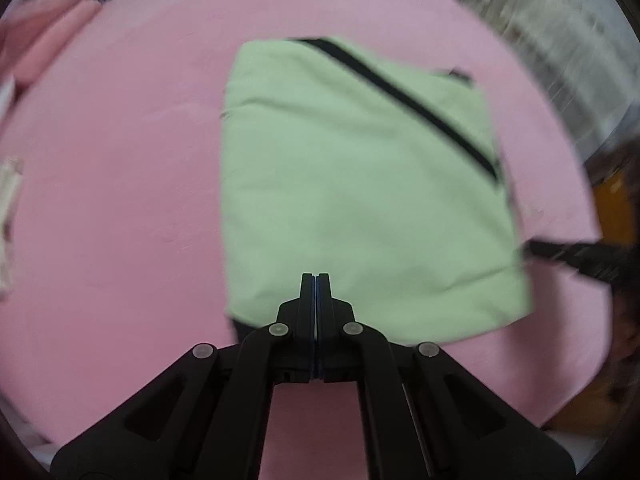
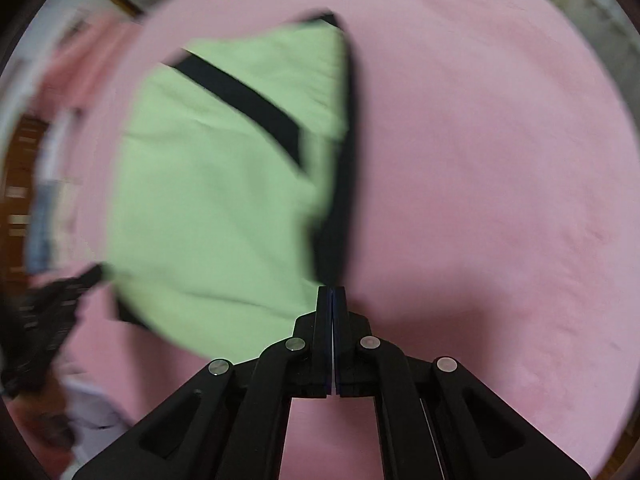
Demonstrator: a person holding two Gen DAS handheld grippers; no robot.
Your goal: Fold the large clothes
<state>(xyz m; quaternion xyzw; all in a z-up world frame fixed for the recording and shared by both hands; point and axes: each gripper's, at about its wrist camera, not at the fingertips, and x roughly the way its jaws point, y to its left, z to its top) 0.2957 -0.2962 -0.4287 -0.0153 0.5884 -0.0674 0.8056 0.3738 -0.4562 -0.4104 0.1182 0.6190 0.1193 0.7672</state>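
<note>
A light green garment [image 1: 360, 184] w/ a black diagonal stripe [image 1: 400, 96] lies folded into a compact rectangle near the middle of a pink bed sheet [image 1: 120, 200]. Left gripper [image 1: 316, 280] hovers over the garment's near edge, jaws fully closed, nothing between them. Right gripper [image 2: 331, 292] sits at the garment's near right corner, jaws also pressed together & empty. Both views are blurred. Judging by the tidy shape, folding looks approx. finished; maybe only a final tidy left.
</note>
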